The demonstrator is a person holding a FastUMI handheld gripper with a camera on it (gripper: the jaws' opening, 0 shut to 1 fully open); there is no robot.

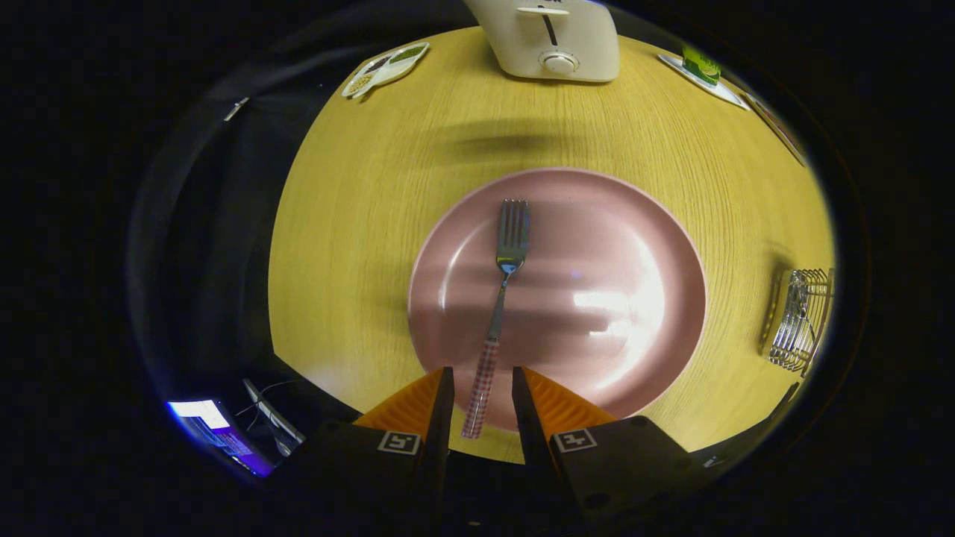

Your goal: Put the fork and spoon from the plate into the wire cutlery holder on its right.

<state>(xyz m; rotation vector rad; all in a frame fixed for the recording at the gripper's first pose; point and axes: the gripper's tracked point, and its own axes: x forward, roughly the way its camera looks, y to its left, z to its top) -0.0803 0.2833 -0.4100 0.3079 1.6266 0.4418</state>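
Observation:
A pink plate (597, 224) lies on the round wooden table (358, 224). On it rests a metal fork (503, 291) with a red checked handle, tines pointing away from me. The handle end lies over the plate's near rim and runs between my two fingers. My gripper (481, 388) is open, a finger on each side of the handle with a small gap to each, neither pressing on it. The wire cutlery holder (802, 321) stands to the right of the plate, near the table's edge.
A cream toaster (556, 41) stands at the far side of the table. A small divided dish (384, 68) sits at the far left, and a white tray with a green item (701, 71) at the far right. A lit screen (213, 429) shows below the table's near left edge.

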